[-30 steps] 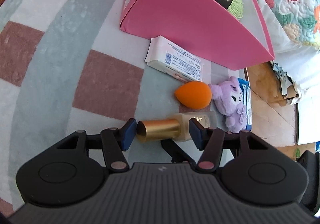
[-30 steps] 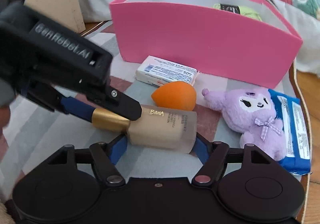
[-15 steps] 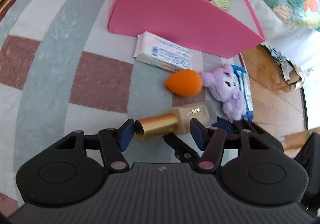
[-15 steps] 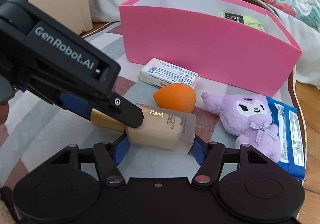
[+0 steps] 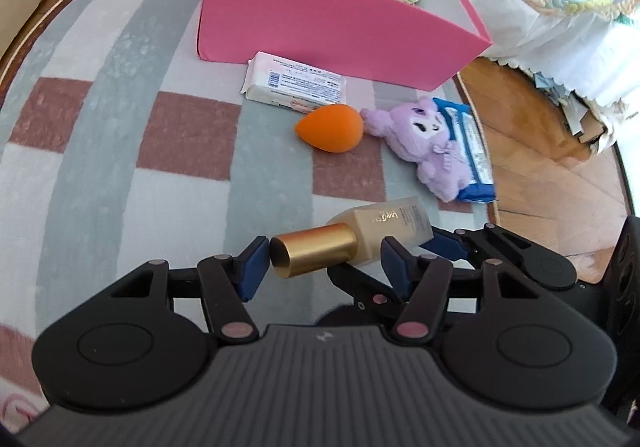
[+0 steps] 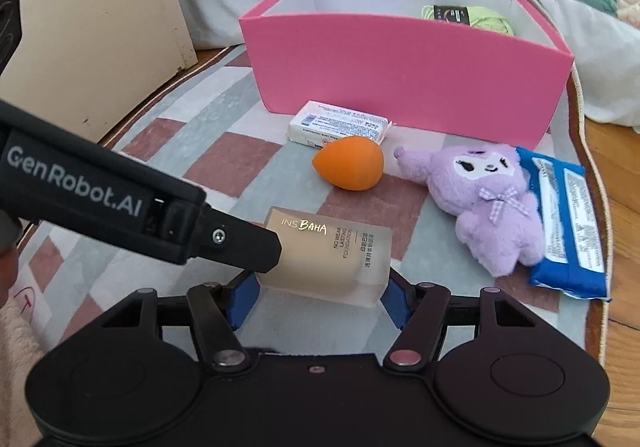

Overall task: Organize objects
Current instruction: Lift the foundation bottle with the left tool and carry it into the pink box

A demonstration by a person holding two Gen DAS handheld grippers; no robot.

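Observation:
A foundation bottle [image 5: 388,223] with a gold cap [image 5: 316,251] hangs above the rug, held by both grippers. My left gripper [image 5: 325,263] has the cap between its blue pads, one pad at the cap's end and the other against the bottle's shoulder. My right gripper [image 6: 318,295] is shut on the frosted bottle body [image 6: 328,255], a pad at each end. In the right wrist view the left gripper's black finger [image 6: 240,243] hides the cap. The pink box [image 6: 400,75] stands behind, with green yarn [image 6: 468,17] inside.
On the checked rug [image 5: 120,127] before the box lie a white pack [image 6: 340,123], an orange sponge [image 6: 348,163], a purple plush [image 6: 484,191] and a blue pack [image 6: 572,223]. Wooden floor [image 5: 540,167] lies right. A cream cabinet [image 6: 100,27] stands left, with a quilted bed behind.
Both grippers have risen with the bottle between them, so the rug items look smaller and the box's inside shows more. The left gripper has rolled a little.

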